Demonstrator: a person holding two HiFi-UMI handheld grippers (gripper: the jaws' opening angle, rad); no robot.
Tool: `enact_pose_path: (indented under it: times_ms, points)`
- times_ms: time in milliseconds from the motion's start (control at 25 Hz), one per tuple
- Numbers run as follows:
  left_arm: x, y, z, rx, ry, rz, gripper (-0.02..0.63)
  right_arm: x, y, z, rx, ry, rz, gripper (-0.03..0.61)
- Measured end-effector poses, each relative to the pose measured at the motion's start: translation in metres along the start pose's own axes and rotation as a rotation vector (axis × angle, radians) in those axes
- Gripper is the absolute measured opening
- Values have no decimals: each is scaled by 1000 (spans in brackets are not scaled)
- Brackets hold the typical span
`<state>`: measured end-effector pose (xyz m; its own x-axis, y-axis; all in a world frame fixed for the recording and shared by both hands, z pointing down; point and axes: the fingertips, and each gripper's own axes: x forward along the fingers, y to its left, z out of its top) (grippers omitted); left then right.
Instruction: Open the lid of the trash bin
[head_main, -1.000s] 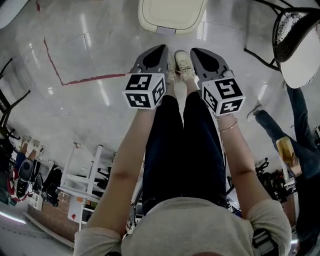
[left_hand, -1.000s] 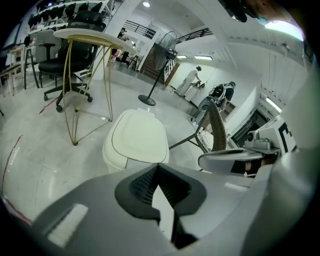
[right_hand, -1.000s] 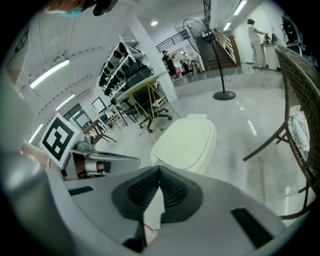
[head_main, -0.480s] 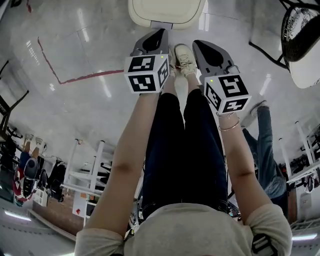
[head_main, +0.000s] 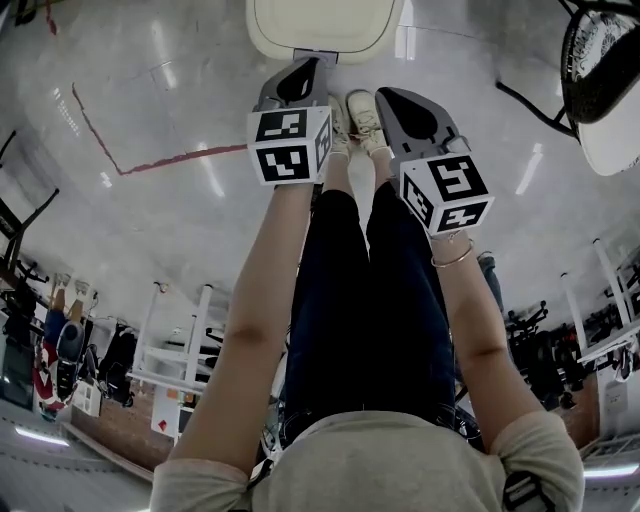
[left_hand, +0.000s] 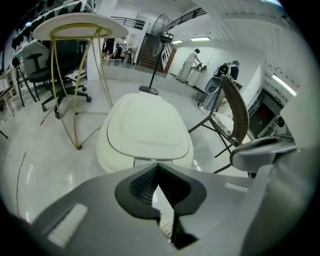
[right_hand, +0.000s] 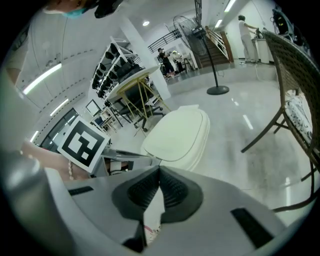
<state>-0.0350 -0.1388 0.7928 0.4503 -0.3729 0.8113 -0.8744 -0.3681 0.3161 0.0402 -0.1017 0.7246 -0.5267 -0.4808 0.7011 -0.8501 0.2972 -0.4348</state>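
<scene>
Left tongs, right tongs nearer trash bin; lid down.

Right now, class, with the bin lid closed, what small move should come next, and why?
Probably ease the left gripper forward and down to the lid. It lies shut on the trash bin; that gripper and the right gripper hang short of it, shut and empty.

Glossy pale floor, red line across it, carries the cream trash bin, lid down, my shoes just before it, a chair to my right.
</scene>
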Motion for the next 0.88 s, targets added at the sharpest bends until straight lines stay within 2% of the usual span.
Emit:
enact_pose_path:
  times_ms: [200,320,560,880]
  points:
    - [4,2,-4,58,13,-2,8,6,0,-3,6,8,-5,6]
    - [5,2,-3,49,3,1,8,8,-2,-1,4,9,-14,6]
    - [6,4,-6,10,42,-26,8,7,-3,8,-5,-5,-28,6]
    - [7,2,-3,27,93,-55,8,-5,4,20,-31,-24,-38,6]
